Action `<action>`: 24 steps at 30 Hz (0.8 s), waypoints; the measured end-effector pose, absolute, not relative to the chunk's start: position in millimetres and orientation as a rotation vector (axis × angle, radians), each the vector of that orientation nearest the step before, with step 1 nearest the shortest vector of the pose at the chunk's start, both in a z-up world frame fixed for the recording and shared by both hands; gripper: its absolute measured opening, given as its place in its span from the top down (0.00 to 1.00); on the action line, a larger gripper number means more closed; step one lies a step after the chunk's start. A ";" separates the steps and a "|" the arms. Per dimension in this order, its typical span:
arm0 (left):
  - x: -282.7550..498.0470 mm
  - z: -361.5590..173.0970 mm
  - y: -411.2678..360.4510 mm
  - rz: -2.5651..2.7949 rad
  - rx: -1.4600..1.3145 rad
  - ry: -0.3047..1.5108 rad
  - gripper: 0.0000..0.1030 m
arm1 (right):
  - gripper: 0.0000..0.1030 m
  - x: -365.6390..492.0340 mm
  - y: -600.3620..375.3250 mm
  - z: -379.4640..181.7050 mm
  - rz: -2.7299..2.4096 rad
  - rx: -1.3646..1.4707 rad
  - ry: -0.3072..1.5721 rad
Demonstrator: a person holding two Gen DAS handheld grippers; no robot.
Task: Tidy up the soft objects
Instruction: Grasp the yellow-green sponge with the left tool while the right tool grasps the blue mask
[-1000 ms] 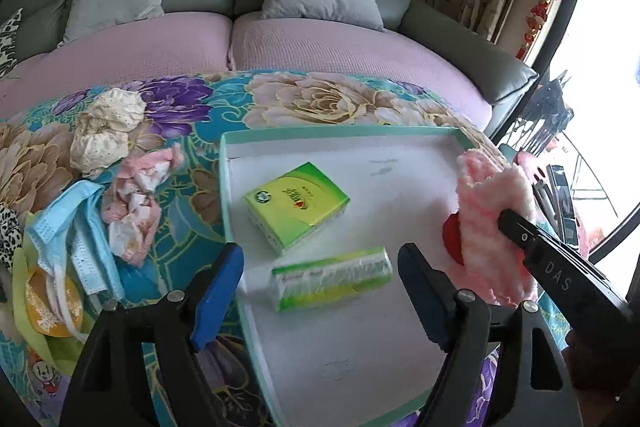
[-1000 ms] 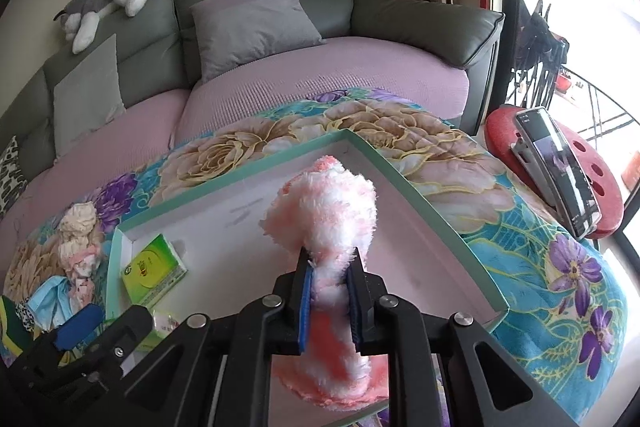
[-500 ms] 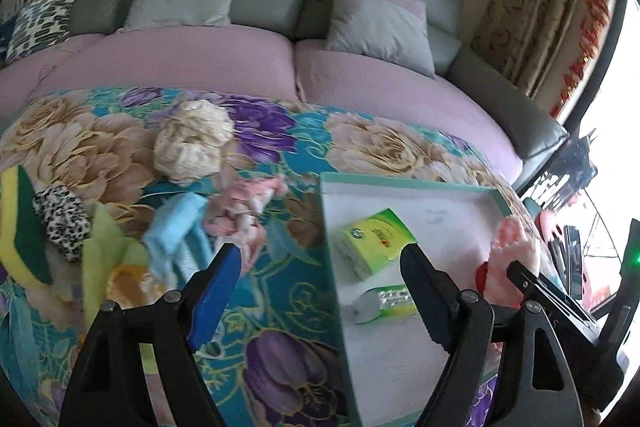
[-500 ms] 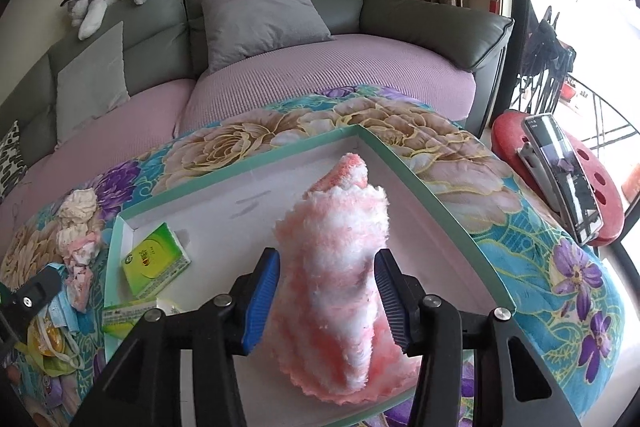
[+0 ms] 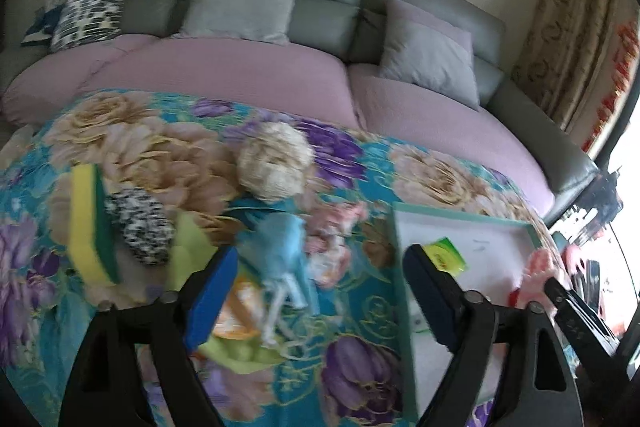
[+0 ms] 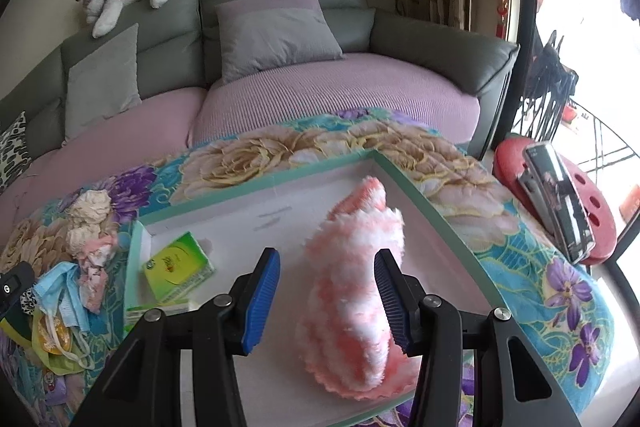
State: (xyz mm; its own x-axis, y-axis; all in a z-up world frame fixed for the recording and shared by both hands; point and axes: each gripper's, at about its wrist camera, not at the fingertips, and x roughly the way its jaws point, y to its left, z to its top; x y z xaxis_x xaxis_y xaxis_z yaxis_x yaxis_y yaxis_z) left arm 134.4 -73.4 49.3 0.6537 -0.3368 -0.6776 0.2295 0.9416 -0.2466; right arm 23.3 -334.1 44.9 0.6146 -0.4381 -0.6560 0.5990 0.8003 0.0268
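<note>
I find no text I can read for sure. Green tissue pack at 9 o'clock in tray: round white logo and red characters, too small to read. My other tool at 9 o'clock edge: small white round mark only.

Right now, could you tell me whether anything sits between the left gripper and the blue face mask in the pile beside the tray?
Nothing visible blocks it: the left gripper is open, empty, with the blue face mask directly ahead atop the pile.

Home living room: sofa, cushions
</note>
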 end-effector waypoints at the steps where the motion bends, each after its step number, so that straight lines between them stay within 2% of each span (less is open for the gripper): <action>1: 135.0 49.9 -66.0 -0.307 -0.157 0.791 0.07 | 0.49 24.0 -330.7 47.7 -0.598 0.246 0.675; 14: 139.6 65.5 50.8 -0.011 -0.286 0.711 0.07 | 0.49 53.4 -248.4 63.9 -0.398 0.135 0.634; 24: 148.2 49.0 93.1 0.078 -0.354 0.756 0.07 | 0.48 83.0 -191.9 47.3 -0.175 0.216 0.675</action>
State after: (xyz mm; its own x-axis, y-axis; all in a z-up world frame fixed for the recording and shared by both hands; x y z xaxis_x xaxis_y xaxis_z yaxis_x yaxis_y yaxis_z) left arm 148.2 93.1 49.0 0.7277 -0.0567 -0.6836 -0.1958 0.9380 -0.2862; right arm 83.0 -191.9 47.3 0.7674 -0.0906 -0.6347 0.2297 0.9631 0.1403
